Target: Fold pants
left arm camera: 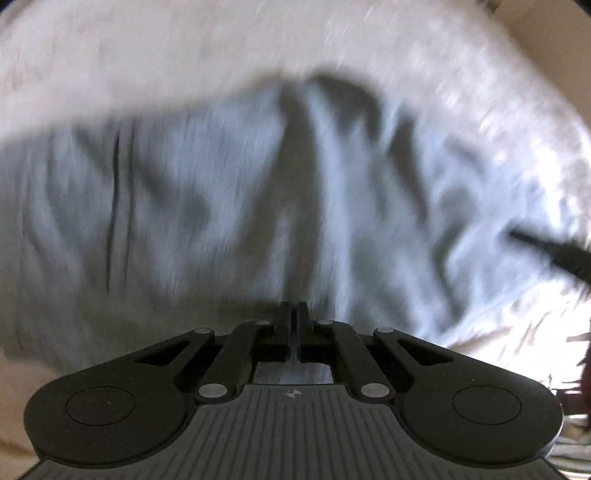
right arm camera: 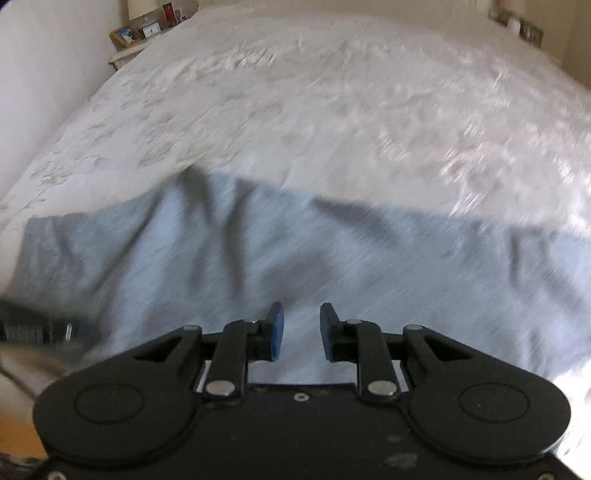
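Observation:
Light blue-grey pants [left arm camera: 229, 206] lie spread and wrinkled on a white patterned bedspread [left arm camera: 184, 62]; both views are motion-blurred. My left gripper [left arm camera: 294, 308] is shut just above the cloth near its front edge; whether it pinches fabric is not clear. In the right wrist view the pants [right arm camera: 332, 266] fill the lower half, one end reaching left. My right gripper [right arm camera: 302, 325] is open, its blue pads [right arm camera: 277, 330] hovering over the pants. The other gripper shows as a dark shape at the left edge [right arm camera: 33, 326] and at the right edge [left arm camera: 554, 253].
The bedspread [right arm camera: 314, 103] stretches far beyond the pants. A white pillow or headboard [right arm camera: 44, 81] rises at the left. A bedside table [right arm camera: 133, 40] with a small clock stands at the back left. A wall and shelf [right arm camera: 532, 29] are at the back right.

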A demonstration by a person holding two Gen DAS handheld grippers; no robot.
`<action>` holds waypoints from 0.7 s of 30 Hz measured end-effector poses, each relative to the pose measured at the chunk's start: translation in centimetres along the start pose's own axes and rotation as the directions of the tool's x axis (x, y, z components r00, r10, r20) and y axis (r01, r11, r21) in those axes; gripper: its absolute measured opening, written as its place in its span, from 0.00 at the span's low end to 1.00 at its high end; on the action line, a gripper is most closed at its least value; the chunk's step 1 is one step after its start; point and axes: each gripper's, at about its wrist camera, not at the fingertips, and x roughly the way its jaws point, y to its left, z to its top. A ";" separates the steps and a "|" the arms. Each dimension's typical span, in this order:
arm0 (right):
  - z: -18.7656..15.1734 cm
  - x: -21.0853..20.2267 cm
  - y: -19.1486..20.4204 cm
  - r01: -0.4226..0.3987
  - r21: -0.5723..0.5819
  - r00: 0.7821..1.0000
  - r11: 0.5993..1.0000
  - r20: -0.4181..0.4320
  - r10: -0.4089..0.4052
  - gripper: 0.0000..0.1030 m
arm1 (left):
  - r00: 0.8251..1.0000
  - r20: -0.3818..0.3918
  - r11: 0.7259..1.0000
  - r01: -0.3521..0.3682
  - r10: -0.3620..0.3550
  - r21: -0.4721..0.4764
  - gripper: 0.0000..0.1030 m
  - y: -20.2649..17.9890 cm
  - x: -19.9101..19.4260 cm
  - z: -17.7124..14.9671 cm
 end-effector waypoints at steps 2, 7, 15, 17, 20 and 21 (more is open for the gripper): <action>1.2 0.5 -2.1 0.016 -0.051 1.000 0.999 0.011 -0.015 0.27 | 0.998 -0.050 0.999 -0.036 0.034 -0.032 0.04 0.6 1.2 -0.4; 4.4 2.7 -6.8 0.015 -0.234 1.000 0.972 0.018 -0.012 0.34 | 0.995 0.004 0.987 -0.100 0.101 -0.126 0.04 -0.1 -0.7 0.6; 6.6 8.3 -10.3 -0.166 -0.587 0.986 0.792 -0.119 0.118 0.40 | 0.980 0.090 0.947 -0.143 0.175 -0.287 0.04 -5.7 -2.1 2.7; 6.6 8.7 -10.8 -0.240 -0.631 0.970 0.738 -0.174 0.167 0.32 | 0.978 0.103 0.942 -0.142 0.181 -0.305 0.04 -7.4 -1.9 3.4; 6.0 7.8 -11.0 -0.299 -0.669 0.954 0.681 -0.203 0.220 0.03 | 0.976 0.119 0.939 -0.137 0.182 -0.316 0.04 -9.7 -1.7 4.6; 5.7 7.0 -11.1 -0.304 -0.678 0.952 0.669 -0.194 0.237 0.03 | 0.975 0.128 0.940 -0.134 0.182 -0.315 0.04 -10.6 -1.7 5.1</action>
